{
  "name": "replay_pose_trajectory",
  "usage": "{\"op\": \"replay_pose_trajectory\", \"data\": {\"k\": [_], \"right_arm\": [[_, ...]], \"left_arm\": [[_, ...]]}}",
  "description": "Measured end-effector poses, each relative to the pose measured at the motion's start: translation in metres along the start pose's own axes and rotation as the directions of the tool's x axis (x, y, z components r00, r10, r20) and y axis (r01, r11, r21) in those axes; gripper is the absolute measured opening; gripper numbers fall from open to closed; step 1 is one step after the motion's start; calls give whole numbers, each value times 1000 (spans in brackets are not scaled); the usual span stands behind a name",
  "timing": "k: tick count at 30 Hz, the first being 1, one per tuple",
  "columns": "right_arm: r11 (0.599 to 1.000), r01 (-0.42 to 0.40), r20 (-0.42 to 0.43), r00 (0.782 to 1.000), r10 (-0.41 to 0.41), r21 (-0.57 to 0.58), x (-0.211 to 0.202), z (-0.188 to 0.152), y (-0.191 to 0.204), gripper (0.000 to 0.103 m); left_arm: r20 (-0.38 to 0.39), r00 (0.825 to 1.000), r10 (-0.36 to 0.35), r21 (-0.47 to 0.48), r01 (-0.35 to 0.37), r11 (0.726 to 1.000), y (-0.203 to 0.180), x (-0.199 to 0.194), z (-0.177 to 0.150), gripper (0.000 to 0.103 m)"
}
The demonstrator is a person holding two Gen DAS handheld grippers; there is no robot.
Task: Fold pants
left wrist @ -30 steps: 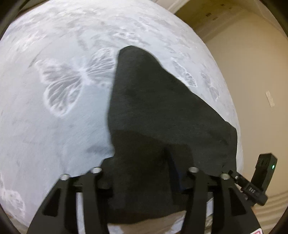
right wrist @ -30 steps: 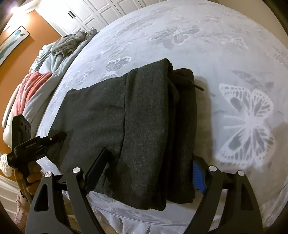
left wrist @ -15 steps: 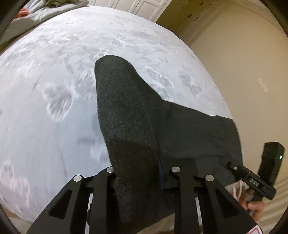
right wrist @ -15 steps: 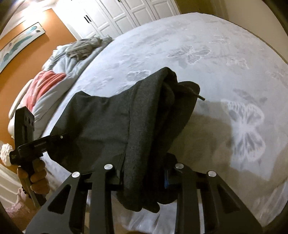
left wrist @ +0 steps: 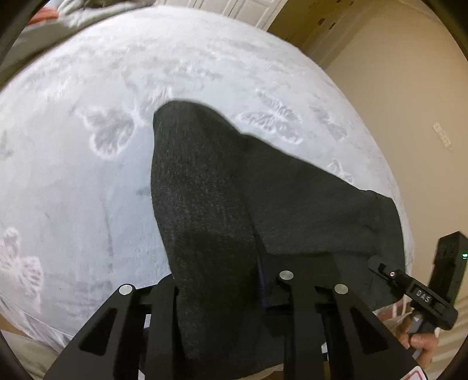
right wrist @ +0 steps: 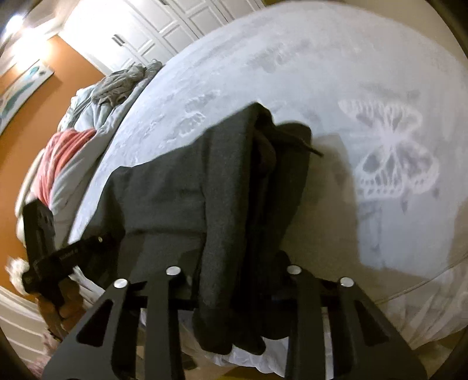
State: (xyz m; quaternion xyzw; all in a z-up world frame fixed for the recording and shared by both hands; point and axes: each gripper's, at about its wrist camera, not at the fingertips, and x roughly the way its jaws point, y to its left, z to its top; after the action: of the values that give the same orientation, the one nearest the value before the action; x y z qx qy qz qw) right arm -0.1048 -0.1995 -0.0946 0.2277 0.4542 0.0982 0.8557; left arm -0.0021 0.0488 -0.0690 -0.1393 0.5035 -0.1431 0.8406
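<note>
Both fingers (left wrist: pixel 225 280) (right wrist: pixel 234 271) clamped on pants (left wrist: pixel 204 190)

Pale grey bedspread (right wrist: pixel 336 73) patterned with white butterflies, rumpled grey clothing (right wrist: pixel 125 84) heaped at its far edge, coral-pink fabric (right wrist: pixel 58 157) laid beside it, white panelled closet doors (right wrist: pixel 152 29) seen behind, orange wall (right wrist: pixel 17 140) hung with framed artwork (right wrist: pixel 23 84), beige wall (left wrist: pixel 409 96) fitted with a white switch plate (left wrist: pixel 443 137)

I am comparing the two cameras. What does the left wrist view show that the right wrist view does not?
Only the left wrist view shows the beige wall with a white wall plate. Only the right wrist view shows the orange wall, the white closet doors, a pink cloth and the pants' drawstring. Both show the dark pants, the butterfly bedspread, and the left gripper and right gripper, each shut on the pants.
</note>
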Motion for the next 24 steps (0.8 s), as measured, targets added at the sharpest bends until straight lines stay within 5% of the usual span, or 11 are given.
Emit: {"op": "replay_pose_trajectory", "data": {"k": [9, 19, 24], "right_arm": [[997, -18, 162, 986, 30, -79, -65, -2, 36, 28], [976, -47, 372, 920, 125, -212, -154, 55, 84, 28], [957, -82, 433, 878, 201, -279, -175, 102, 110, 28]], "left_arm": [[220, 975, 16, 249, -72, 966, -77, -92, 11, 20], [404, 914, -42, 285, -83, 955, -108, -179, 71, 20], [495, 867, -55, 279, -99, 955, -114, -213, 104, 20]]}}
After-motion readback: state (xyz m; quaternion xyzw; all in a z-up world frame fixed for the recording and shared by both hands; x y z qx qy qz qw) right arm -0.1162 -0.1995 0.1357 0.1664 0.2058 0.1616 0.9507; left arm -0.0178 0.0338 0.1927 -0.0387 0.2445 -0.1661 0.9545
